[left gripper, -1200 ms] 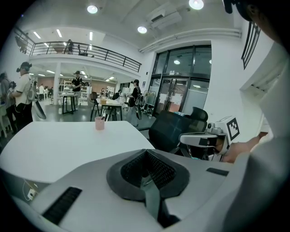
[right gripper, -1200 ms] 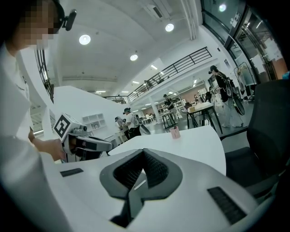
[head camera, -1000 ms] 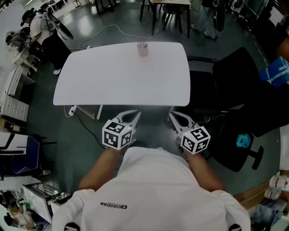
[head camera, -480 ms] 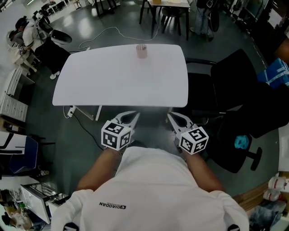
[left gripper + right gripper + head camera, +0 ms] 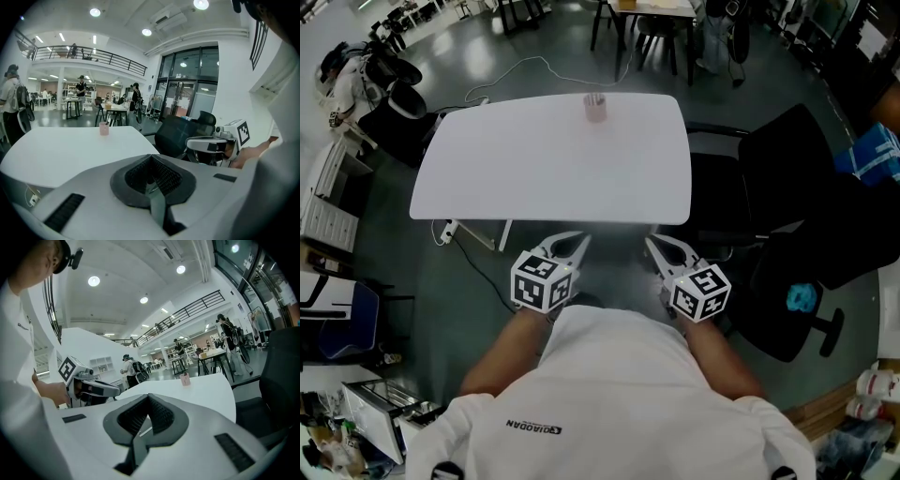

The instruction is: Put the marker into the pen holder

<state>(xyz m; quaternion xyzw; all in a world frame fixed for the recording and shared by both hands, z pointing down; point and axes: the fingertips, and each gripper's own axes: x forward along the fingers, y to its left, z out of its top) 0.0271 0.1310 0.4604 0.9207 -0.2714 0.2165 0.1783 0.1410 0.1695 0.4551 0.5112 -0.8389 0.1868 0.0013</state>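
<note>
A small pink pen holder point(image 5: 595, 105) stands near the far edge of the white table point(image 5: 534, 178); something thin and pale sticks up out of it, too small to name. No marker lies on the table top. Both grippers hang below the table's near edge, in front of the person's body. My left gripper point(image 5: 578, 240) is shut and empty, and so is my right gripper point(image 5: 654, 242). The left gripper view shows closed jaws point(image 5: 151, 157) with the holder point(image 5: 104, 128) far beyond. The right gripper view shows closed jaws point(image 5: 148, 397) and the holder point(image 5: 185, 379).
A black office chair point(image 5: 787, 159) stands right of the table, with a second chair and a blue object point(image 5: 802, 295) nearer. A power strip and cable point(image 5: 450, 230) lie under the table's left side. People and other desks fill the room behind.
Both grippers have kept still. A person in the far left corner of the room has shifted, and the head view has drifted slightly.
</note>
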